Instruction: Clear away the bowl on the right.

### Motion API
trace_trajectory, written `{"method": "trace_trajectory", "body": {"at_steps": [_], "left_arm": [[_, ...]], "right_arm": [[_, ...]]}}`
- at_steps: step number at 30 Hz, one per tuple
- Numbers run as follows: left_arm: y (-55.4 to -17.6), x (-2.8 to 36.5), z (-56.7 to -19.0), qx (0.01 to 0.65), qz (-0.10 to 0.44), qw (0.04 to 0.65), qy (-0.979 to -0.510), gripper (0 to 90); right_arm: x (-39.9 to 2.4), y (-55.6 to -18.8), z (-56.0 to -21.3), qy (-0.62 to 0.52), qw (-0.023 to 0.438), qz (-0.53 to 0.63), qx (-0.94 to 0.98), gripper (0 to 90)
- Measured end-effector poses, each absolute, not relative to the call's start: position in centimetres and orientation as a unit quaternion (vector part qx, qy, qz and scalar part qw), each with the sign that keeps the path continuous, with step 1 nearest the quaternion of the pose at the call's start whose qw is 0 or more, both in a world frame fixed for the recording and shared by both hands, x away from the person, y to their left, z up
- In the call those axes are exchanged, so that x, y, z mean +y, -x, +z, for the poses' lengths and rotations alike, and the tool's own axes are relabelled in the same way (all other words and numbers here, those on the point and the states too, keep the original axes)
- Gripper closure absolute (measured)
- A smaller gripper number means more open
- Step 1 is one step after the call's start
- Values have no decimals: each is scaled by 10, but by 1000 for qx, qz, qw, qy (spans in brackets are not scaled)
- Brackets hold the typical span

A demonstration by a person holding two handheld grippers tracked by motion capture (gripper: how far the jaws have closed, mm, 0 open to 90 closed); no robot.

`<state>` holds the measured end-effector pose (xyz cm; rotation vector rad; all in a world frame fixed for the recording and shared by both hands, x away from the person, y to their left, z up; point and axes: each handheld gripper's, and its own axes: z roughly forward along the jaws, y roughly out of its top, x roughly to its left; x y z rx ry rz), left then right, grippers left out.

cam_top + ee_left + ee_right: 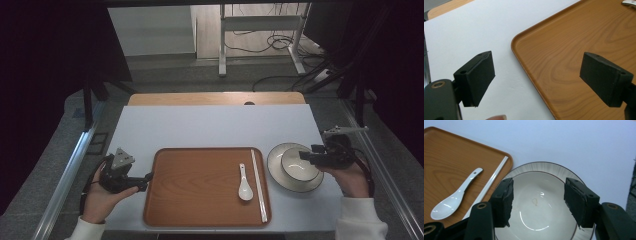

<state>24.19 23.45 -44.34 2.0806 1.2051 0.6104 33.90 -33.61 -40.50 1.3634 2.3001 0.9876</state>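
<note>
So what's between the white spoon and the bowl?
In the high view, a pair of white chopsticks lies on the tray between the spoon and the bowl, along the tray's right edge.

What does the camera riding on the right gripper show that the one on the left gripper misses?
The right gripper view alone shows a white ceramic bowl sitting on a white dark-rimmed plate, with that gripper's jaws open above it, and long white chopsticks. The left gripper view alone shows its own open jaws over the tray's near corner. Both share the brown wooden tray, the white ceramic spoon and the white table cover.
</note>
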Motion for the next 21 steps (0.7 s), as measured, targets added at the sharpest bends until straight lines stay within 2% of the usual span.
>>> {"method": "trace_trajectory", "body": {"at_steps": [17, 21], "left_arm": [[-241, 235, -445, 458, 232, 322, -795, 123], [-240, 236, -445, 461, 232, 321, -794, 123]], "right_arm": [[-353, -357, -431, -533, 148, 262, 791, 429], [-356, -362, -441, -538, 134, 253, 793, 453]]}}
